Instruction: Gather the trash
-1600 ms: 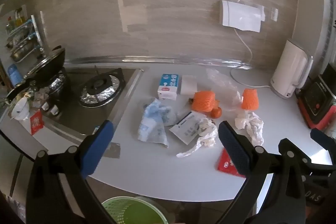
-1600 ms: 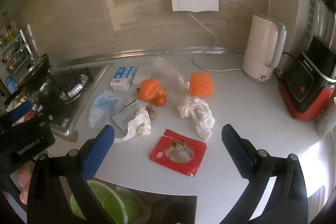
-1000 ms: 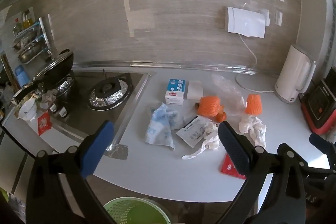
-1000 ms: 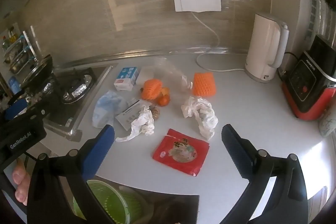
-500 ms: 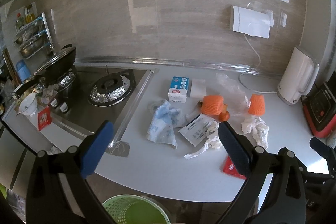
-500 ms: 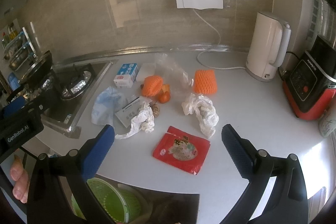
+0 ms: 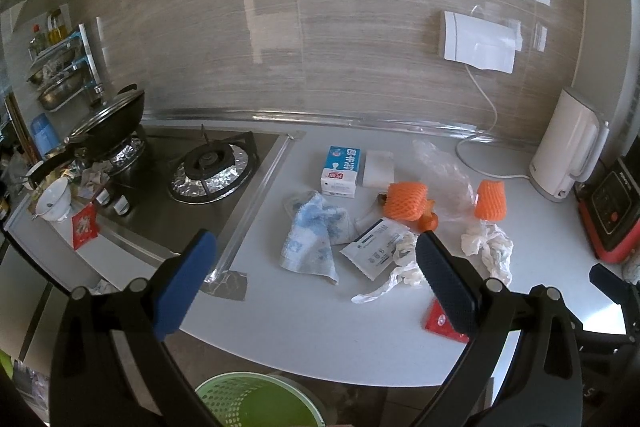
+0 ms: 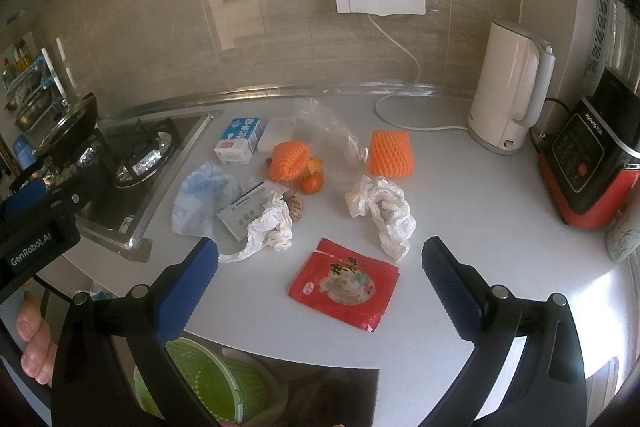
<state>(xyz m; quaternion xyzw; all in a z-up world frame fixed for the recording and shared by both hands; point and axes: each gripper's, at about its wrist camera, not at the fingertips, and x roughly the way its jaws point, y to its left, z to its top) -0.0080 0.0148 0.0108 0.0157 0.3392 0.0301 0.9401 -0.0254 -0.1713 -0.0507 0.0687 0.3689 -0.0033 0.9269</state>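
Trash lies scattered on the white counter (image 8: pixel 472 211): a red snack packet (image 8: pixel 345 283), two crumpled white tissues (image 8: pixel 382 213) (image 8: pixel 269 227), two orange foam nets (image 8: pixel 391 153) (image 8: pixel 288 159), a blue-white wrapper (image 8: pixel 202 197), a flat white sachet (image 7: pixel 374 247), a small milk carton (image 7: pixel 340 171) and a clear plastic bag (image 8: pixel 332 135). A green mesh bin (image 7: pixel 258 401) stands on the floor below the counter's front edge. My left gripper (image 7: pixel 316 277) is open above the front edge, nothing between its fingers. My right gripper (image 8: pixel 320 281) is open too, hovering just short of the red packet.
A gas hob (image 7: pixel 208 167) with a black wok (image 7: pixel 108 127) fills the left. A white kettle (image 8: pixel 510 87) and a red-black appliance (image 8: pixel 588 155) stand at the right, with a cable (image 8: pixel 400 107) along the wall. A hand (image 8: pixel 34 343) holds the left gripper.
Both grippers have drawn back and risen slightly, so the trash looks a little smaller and farther. Both stay open; nothing on the counter has moved.
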